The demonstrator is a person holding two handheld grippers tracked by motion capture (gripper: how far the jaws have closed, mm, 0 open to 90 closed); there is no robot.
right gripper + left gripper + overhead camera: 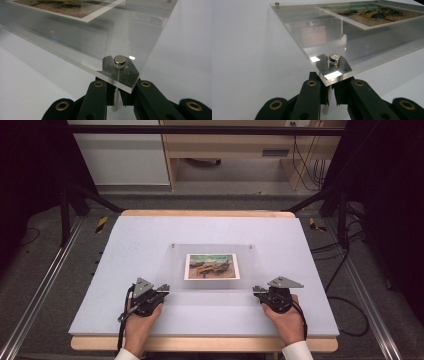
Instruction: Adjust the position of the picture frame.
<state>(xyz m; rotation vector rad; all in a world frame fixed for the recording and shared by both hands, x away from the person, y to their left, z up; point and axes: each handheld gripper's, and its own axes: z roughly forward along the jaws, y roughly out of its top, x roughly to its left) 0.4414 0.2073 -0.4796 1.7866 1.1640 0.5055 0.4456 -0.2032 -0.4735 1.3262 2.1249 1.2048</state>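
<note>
A clear acrylic plate (212, 251) with a small painted picture (211, 266) under it stands on short corner posts on the white mat. My left gripper (163, 291) is at its near left corner. In the left gripper view the jaws (331, 93) are shut on the thin metal post (326, 106) below the corner's round cap (334, 57). My right gripper (257, 291) is at the near right corner. The right gripper view shows it (115, 94) shut on that corner's post (115, 101) under a silver cap (119, 60). A hand holds each gripper.
The white mat (125, 270) covers a wooden table (200, 344). Two more small caps (173, 245) mark the plate's far corners. Black frame bars (75, 200) and floor cables (345, 255) flank the table; wooden furniture (230, 150) stands behind it.
</note>
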